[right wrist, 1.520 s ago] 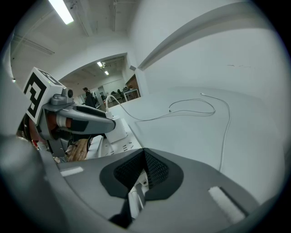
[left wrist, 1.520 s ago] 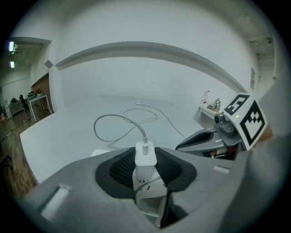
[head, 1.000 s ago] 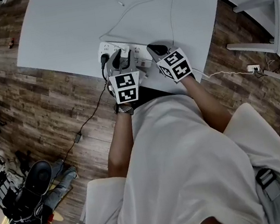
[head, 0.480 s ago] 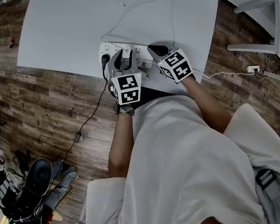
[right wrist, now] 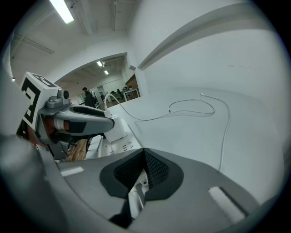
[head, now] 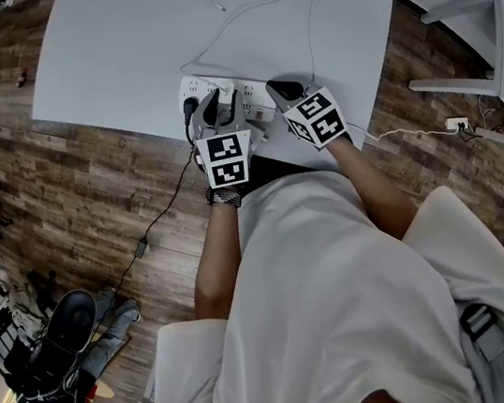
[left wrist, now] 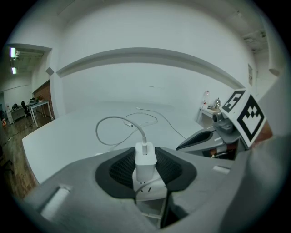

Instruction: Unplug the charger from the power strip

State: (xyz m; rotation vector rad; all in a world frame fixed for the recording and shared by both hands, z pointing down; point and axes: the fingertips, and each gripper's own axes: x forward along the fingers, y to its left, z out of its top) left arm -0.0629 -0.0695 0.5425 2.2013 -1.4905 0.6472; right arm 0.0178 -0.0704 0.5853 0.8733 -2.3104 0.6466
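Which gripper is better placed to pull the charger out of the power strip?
Left. The left gripper has its jaws closed on both sides of the charger, plugged into the power strip. The right gripper has its jaws together, empty, over the strip.

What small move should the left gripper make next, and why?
Probably pull the left gripper straight away from the power strip: its pads clamp the charger, which is plugged in, and the shut right gripper seems to steady the strip.
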